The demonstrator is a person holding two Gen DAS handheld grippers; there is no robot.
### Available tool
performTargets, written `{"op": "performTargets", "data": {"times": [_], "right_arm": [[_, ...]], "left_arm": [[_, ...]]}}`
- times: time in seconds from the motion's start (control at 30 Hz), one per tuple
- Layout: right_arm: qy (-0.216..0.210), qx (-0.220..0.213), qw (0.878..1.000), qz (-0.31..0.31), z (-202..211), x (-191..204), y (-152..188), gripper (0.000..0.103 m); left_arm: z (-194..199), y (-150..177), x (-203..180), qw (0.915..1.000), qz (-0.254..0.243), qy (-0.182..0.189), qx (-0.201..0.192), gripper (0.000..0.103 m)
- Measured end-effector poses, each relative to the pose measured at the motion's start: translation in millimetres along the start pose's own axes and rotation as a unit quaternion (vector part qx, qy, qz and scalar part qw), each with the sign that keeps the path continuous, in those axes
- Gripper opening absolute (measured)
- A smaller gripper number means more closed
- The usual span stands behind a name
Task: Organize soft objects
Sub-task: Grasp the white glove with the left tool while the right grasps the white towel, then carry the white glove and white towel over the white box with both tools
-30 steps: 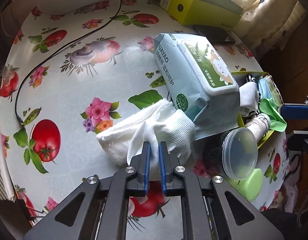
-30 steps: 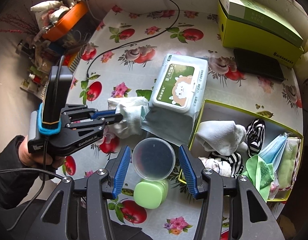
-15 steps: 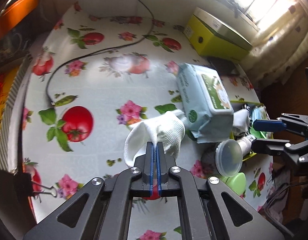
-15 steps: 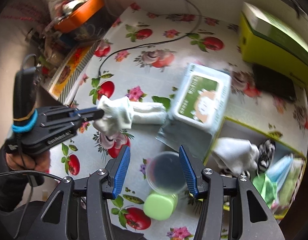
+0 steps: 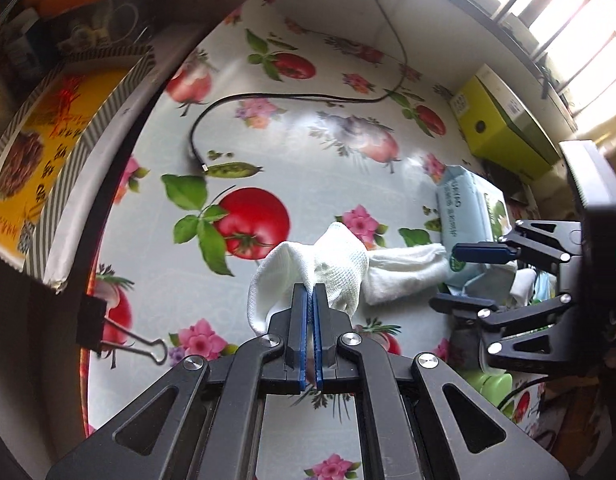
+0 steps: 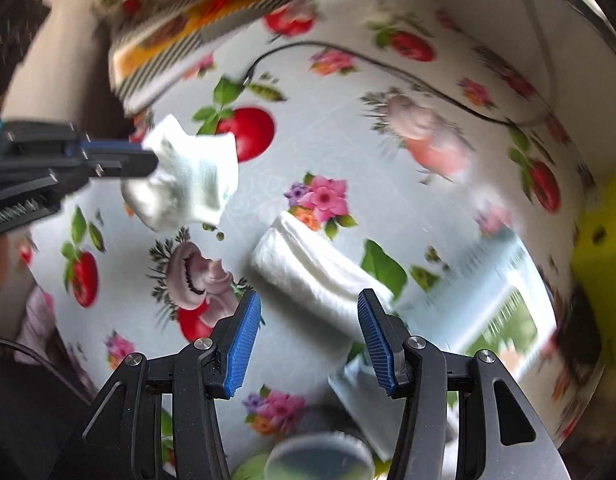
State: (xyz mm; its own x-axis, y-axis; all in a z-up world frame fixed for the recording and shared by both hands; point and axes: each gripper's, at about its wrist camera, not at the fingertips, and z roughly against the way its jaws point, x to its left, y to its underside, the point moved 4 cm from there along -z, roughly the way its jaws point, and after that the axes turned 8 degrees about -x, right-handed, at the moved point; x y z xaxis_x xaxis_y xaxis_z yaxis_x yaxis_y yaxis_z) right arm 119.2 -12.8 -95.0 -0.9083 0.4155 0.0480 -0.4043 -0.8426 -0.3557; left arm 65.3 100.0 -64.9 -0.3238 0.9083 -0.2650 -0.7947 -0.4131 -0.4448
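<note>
since a second ago the left gripper [image 5: 310, 300] has finished closing on the white sock [image 5: 308, 268] and has lifted and pulled it away from the wipes pack [image 5: 471, 216], toward the clipped counter edge where a binder clip [image 5: 120, 334] sits. its fingers [image 5: 300, 320] are now pinched together on a fold of the knit, and the sock hangs bunched just beyond the tips, off the counter [image 5: 308, 152] as far as the right wrist view shows. the right gripper [image 6: 304, 336] has swung over from the clear lid to hover above the second white sock [image 6: 319, 276], its fingers [image 6: 244, 340] standing apart and holding nothing; that sock lies flat on the flowered cloth between the raised sock and the wipes pack, one end touching the pack. farther out, a black cable [image 5: 292, 98] runs across the far side of the counter toward a yellow-green box [image 5: 503, 128] near the far corner. the task looks to be at an early or middle step: one sock of the pair is in hand, the other is yet to be gripped, and neither is put away. the sorting box is barely visible here, so how full it stands cannot be told.
</note>
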Motion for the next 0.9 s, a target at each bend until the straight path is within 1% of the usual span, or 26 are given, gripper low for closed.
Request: {"op": "performTargets", "data": {"times": [0.13, 0.23, 0.27, 0.33, 0.37, 0.4, 0.47, 0.5, 0.6, 0.7, 0.9], "right_arm": [[0.005, 0.032, 0.998, 0.048, -27.0, 7.4, -4.3, 0.05], [0.016, 0.054, 0.996, 0.072, -44.5, 9.1, -3.6, 0.05], [0.022, 0.057, 0.995, 0.077, -48.5, 8.5, -4.0, 0.05], [0.021, 0.057, 0.996, 0.068, -51.2, 6.6, -6.3, 0.05], [0.019, 0.055, 0.997, 0.056, -51.4, 4.3, -8.2, 0.048], [0.018, 0.052, 0.997, 0.048, -51.3, 2.6, -9.2, 0.041], [0.019, 0.048, 0.998, 0.039, -50.5, 0.4, -11.4, 0.031], [0.016, 0.045, 0.998, 0.031, -48.9, -1.0, -11.9, 0.028], [0.008, 0.032, 0.999, 0.002, -41.1, -6.6, -13.2, 0.022], [0.001, 0.008, 1.0, -0.026, -24.9, -10.4, -14.8, 0.021], [0.002, -0.042, 0.997, -0.059, 16.0, -11.1, -19.3, 0.021]], "left_arm": [[-1.5, 0.8, 12.3, 0.9997, 0.021, -0.01, 0.003, 0.002], [-2.9, 0.0, 16.8, 0.9995, 0.029, -0.014, 0.004, 0.002], [-3.1, -0.2, 17.2, 0.9994, 0.03, -0.014, 0.005, 0.002], [-4.5, -1.0, 17.6, 0.9994, 0.031, -0.015, 0.005, 0.002], [-5.2, -1.2, 18.2, 0.9993, 0.033, -0.015, 0.006, 0.002], [-5.9, -1.6, 18.6, 0.9993, 0.034, -0.016, 0.007, 0.002], [-5.9, -2.1, 18.8, 0.9992, 0.035, -0.017, 0.007, 0.002], [-5.6, -2.6, 18.6, 0.9992, 0.035, -0.017, 0.006, 0.002], [-3.8, -4.6, 18.0, 0.9992, 0.035, -0.02, 0.004, 0.002], [0.3, -7.7, 16.3, 0.9992, 0.036, -0.02, -0.001, 0.002], [12.8, -18.2, 9.3, 0.9991, 0.031, -0.023, -0.016, 0.002]]}}
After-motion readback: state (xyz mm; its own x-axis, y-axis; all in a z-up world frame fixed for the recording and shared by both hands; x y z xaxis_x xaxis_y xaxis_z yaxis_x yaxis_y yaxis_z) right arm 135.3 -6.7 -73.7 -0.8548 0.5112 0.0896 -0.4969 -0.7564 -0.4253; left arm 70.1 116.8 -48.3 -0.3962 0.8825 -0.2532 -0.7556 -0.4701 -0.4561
